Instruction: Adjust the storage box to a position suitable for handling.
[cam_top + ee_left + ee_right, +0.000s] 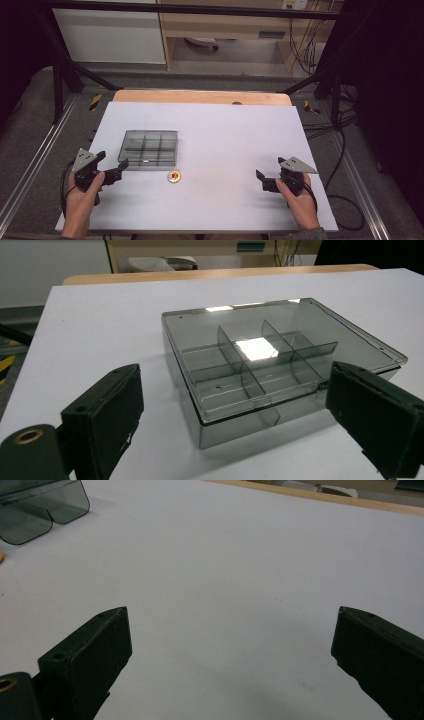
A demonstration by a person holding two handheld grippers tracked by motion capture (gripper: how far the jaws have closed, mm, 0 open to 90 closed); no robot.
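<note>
Plastic compartment box [149, 148] sits on the counter [225, 150] at near left, just ahead of your left tool [114, 167], whose jaws stand wide and empty. It looks light, stiff and slippery; take it across a side wall. Your right tool [263, 181] gapes empty too.

2 black grippers, left gripper [114, 168], right gripper [260, 180], grey 3-cornered top plates, black trailing cables (brass-ringed screw holes)
</note>
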